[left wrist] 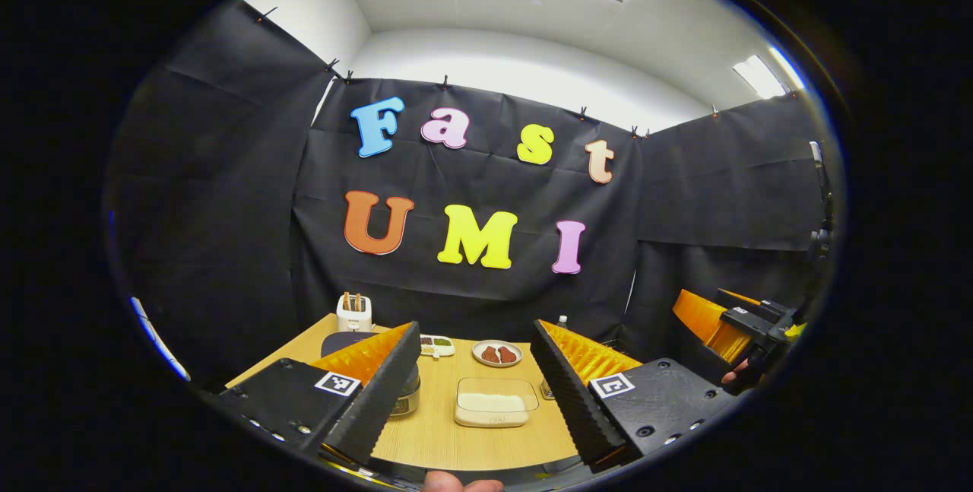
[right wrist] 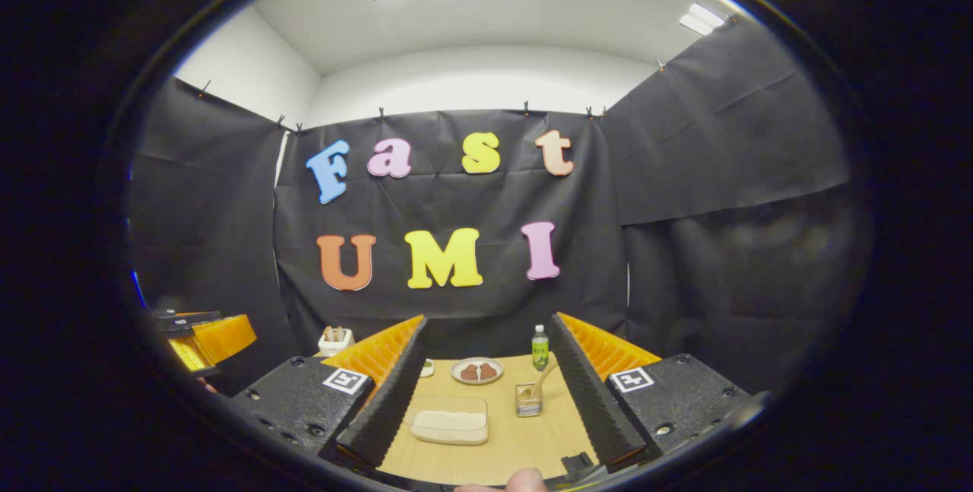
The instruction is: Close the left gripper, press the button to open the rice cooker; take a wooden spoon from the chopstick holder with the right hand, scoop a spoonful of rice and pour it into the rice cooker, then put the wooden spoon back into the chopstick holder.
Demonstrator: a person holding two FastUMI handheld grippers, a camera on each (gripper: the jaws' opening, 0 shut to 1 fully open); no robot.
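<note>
Left gripper (left wrist: 475, 382): jaws spread wide, nothing held, raised above the near edge of the wooden table (left wrist: 426, 431). Between the fingers, straight ahead: clear container of rice (left wrist: 494, 402), resting on the table, lid off. Farther ahead and slightly right of centre: plate (left wrist: 497, 353) with two brown pieces. Just behind the left finger: rice cooker (left wrist: 407, 393), mostly hidden, lid state not discernible. Past the left finger, at the far table edge: white toaster-like box (left wrist: 354, 312) with brown pieces standing in it. Beside the plate, toward the left finger: small compartment tray (left wrist: 437, 345). Tucked against the right finger's inner edge: chopstick holder (left wrist: 546, 388), largely hidden. Well off to the right, clear of the table: the other gripper, held in a hand (left wrist: 736, 376).

Right gripper (right wrist: 486, 401): jaws likewise spread wide, nothing held, raised above the near table edge. Between the fingers, toward the left finger: rice container (right wrist: 450, 420). Toward the right finger: clear chopstick holder (right wrist: 528, 399), with the wooden spoon (right wrist: 542, 381) standing in it, handle leaning toward the right finger. Farther ahead, centred: plate (right wrist: 476, 370); behind it, near the right finger: green-labelled bottle (right wrist: 540, 348), upright. Beyond the left finger: white box (right wrist: 334, 340). Far left, off the table: the left gripper's body.
</note>
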